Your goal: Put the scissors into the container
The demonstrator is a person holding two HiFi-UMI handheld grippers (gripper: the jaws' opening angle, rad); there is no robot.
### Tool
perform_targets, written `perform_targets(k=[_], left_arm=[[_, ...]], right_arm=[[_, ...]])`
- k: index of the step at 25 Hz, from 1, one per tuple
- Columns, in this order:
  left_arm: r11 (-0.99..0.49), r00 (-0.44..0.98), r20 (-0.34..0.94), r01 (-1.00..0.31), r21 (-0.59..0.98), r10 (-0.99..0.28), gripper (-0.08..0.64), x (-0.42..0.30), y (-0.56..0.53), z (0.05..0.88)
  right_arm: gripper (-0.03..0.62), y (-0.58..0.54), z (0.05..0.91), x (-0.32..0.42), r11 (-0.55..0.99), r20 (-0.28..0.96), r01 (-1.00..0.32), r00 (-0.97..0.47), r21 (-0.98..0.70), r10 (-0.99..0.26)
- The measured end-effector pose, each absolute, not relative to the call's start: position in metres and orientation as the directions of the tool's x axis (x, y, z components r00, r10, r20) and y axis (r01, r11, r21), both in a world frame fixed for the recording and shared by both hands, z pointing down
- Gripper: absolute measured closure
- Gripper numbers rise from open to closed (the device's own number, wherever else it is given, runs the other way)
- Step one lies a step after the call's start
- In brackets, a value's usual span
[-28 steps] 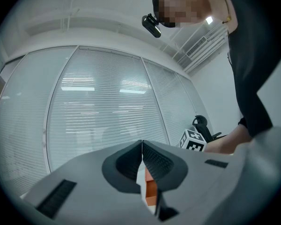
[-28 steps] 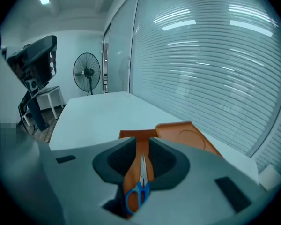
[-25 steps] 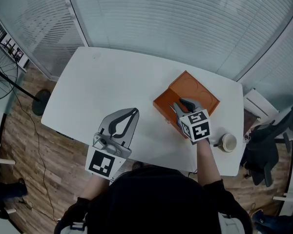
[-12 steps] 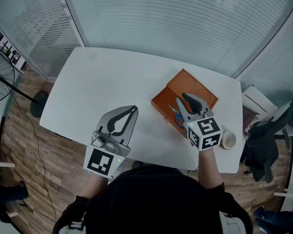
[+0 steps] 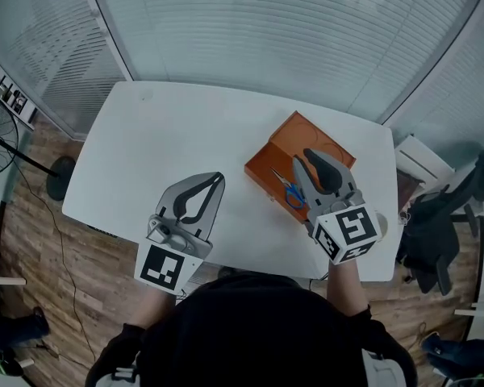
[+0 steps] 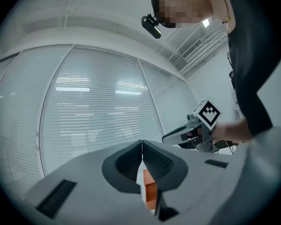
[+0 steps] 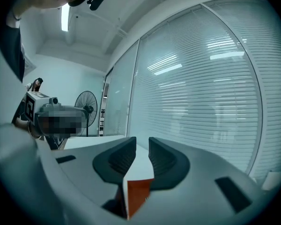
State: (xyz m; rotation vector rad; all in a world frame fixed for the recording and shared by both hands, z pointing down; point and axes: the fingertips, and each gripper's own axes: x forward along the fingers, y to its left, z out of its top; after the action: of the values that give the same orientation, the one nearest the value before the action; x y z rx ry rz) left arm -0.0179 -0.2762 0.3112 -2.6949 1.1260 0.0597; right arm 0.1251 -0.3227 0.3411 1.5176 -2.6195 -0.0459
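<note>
White table [image 5: 161, 135], window blinds behind. Orange container [image 5: 294, 135] sits toward the right end, its far corner close to the table's far edge. Scissors [image 5: 290, 192], blue handles, lie inside it along the near-left wall. Right gripper [image 5: 315, 158] above the container: jaws slightly apart, nothing between. Left gripper [image 5: 214, 180] by the near edge: jaws together, empty. Wide bare tabletop left of the container.
</note>
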Motion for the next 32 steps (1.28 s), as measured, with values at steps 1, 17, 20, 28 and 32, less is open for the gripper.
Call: perform_targets(k=[1, 17, 20, 28, 32], left_arm=[[-0.683, 0.707, -0.122, -0.706, -0.187, -0.697, 0.545, -0.018, -0.277, 0.311], [-0.702, 0.727, -0.135, -0.686, -0.192, -0.673, 0.545, -0.027, -0.274, 0.307], [-0.711, 0.736, -0.134, -0.676, -0.193, -0.664, 0.545, -0.029, -0.273, 0.308], [-0.732, 0.755, -0.142, -0.655, -0.187, -0.640, 0.545, -0.037, -0.263, 0.309], [-0.741, 0.764, -0.146, -0.646, -0.185, -0.629, 0.545, -0.044, -0.256, 0.309]], right_arm=[[0.502, -0.321, 0.335, 0.124, 0.498, 0.060, -0.863, -0.495, 0.082, -0.867], [0.515, -0.294, 0.299, 0.113, 0.496, -0.077, -0.866, -0.500, 0.066, -0.863], [0.518, -0.287, 0.298, 0.109, 0.491, -0.077, -0.867, -0.497, 0.083, -0.864], [0.543, -0.263, 0.291, 0.099, 0.468, -0.102, -0.879, -0.475, 0.089, -0.874], [0.556, -0.250, 0.291, 0.094, 0.450, -0.114, -0.889, -0.458, 0.088, -0.882]])
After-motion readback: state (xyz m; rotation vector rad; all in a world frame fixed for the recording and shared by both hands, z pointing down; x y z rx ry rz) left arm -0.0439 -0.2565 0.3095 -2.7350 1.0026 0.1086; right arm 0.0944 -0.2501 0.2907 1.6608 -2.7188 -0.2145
